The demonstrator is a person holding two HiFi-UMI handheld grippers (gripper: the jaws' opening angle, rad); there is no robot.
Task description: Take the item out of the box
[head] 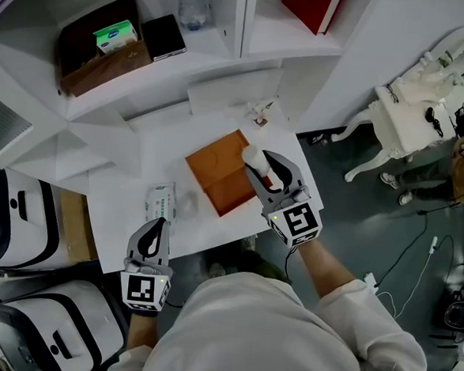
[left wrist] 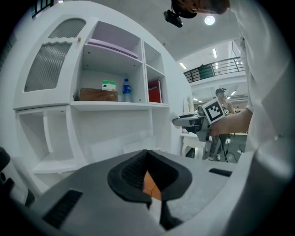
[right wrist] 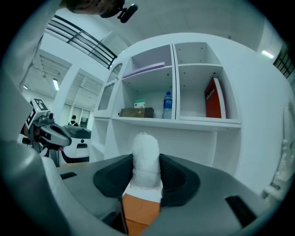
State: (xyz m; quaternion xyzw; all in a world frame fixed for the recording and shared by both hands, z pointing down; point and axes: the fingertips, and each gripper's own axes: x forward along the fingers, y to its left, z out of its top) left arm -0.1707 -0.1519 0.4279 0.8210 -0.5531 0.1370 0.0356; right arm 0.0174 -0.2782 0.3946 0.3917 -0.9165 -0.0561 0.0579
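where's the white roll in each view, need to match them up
Head view: white roll at centre, above the orange box, in the right gripper's jaws.
Left gripper view: too small to make out; that gripper shows mid-right.
Right gripper view: centre, clamped between the jaws.
Shared landmark: the water bottle on the shelf.

Our right gripper reaches forward on the right, jaws clamped on either side of the white item — the bare right forearm trails back into a white sleeve. Our left gripper sits nearer, to the left, pointing away from us — jaws together, nothing between them.
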